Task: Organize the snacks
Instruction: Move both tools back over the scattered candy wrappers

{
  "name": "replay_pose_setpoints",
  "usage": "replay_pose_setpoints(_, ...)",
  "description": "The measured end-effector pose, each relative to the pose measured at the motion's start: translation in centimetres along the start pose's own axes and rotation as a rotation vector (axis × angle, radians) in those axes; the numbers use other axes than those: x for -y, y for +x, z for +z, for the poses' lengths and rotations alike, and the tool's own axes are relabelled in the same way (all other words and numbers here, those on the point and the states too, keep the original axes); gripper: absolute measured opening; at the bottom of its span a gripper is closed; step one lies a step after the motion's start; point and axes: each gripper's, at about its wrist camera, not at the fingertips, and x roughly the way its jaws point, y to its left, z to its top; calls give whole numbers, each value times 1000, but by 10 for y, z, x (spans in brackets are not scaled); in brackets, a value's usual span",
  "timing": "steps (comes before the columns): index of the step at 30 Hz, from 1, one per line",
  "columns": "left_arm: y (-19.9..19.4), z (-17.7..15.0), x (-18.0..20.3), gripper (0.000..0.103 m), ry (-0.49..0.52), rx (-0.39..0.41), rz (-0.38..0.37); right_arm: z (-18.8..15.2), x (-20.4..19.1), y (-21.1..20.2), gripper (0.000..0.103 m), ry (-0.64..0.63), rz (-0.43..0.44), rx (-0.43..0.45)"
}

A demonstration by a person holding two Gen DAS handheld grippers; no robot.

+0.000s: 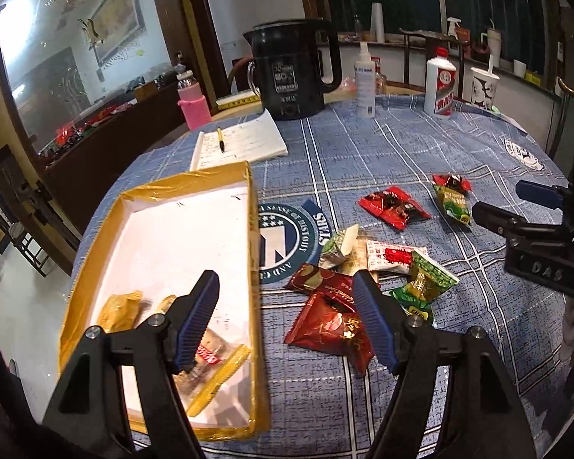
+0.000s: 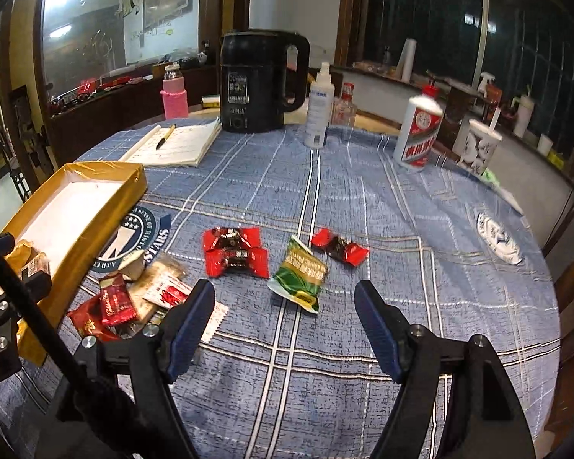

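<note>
A gold-rimmed cardboard box [image 1: 155,191] with a white floor lies at the table's left. It holds a golden packet [image 1: 118,308] and a clear packet with yellow edges [image 1: 214,363]. My left gripper [image 1: 285,279] hangs open over the box's right wall, nothing between its fingers. Just beyond it lie a dark red packet [image 1: 329,325], green packets [image 1: 428,279] and a white-and-red sachet [image 1: 394,256]. My right gripper [image 2: 283,290] is open and empty above the cloth. A green packet [image 2: 300,275] lies just ahead of it, with two red candies [image 2: 235,254] to the left and another [image 2: 338,248] to the right.
On the blue checked tablecloth [image 2: 363,210] at the back stand a black kettle [image 2: 262,80], an open notebook with a pen [image 2: 180,141], a pink bottle [image 2: 174,93], a spray bottle [image 2: 319,107], a white liquor bottle [image 2: 419,130] and a paper cup [image 2: 478,145]. The round table's edge curves off at the right.
</note>
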Motion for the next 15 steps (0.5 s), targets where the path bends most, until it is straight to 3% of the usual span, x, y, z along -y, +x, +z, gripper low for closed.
replay_pose_setpoints(6,12,-1,5,72,26,-32,-50,-2,29,28,76,152,280,-149)
replay_pose_setpoints(11,21,-5,14,63,56,-73,-103,-7,1,44,76,82,382,-232)
replay_pose_setpoints(15,19,-8,6,63,34,-68,-114,-12,-27,53,76,47,404,-277)
